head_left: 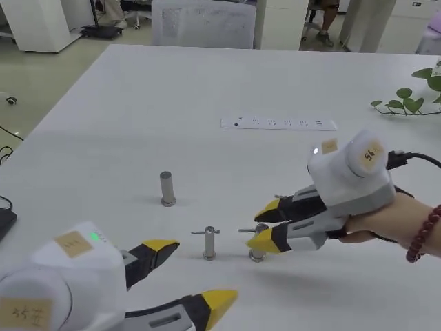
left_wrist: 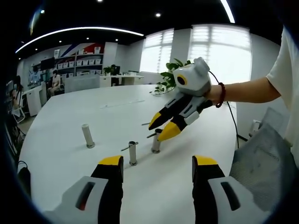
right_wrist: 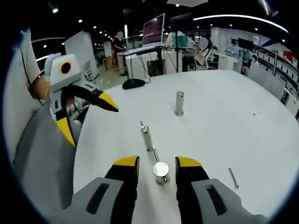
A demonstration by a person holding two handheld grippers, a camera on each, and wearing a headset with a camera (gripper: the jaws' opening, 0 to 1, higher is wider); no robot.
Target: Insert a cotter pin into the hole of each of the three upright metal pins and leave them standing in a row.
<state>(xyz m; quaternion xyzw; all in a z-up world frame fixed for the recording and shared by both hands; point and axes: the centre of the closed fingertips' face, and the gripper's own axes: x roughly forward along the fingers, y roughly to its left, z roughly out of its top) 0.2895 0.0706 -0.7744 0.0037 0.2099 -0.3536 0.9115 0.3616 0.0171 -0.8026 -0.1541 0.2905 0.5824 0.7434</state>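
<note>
Nearly level, the right gripper [head_left: 262, 226] reaches one metal pin [head_left: 257, 254], jaws apart; left gripper [head_left: 193, 272] hovers, jaws apart.

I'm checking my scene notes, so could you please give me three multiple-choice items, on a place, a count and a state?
1. Where does the power strip lie?
A) beyond the metal pins
B) at the near edge
C) on the floor

2. How many metal pins stand upright?
A) two
B) three
C) five

3. The left tongs are:
A) open, empty
B) shut on a pin
C) shut on a cable

Answers: 1 A, it lies farther up the table; 2 B, three stand there; 3 A, a wide gap shows between the jaws.
</note>
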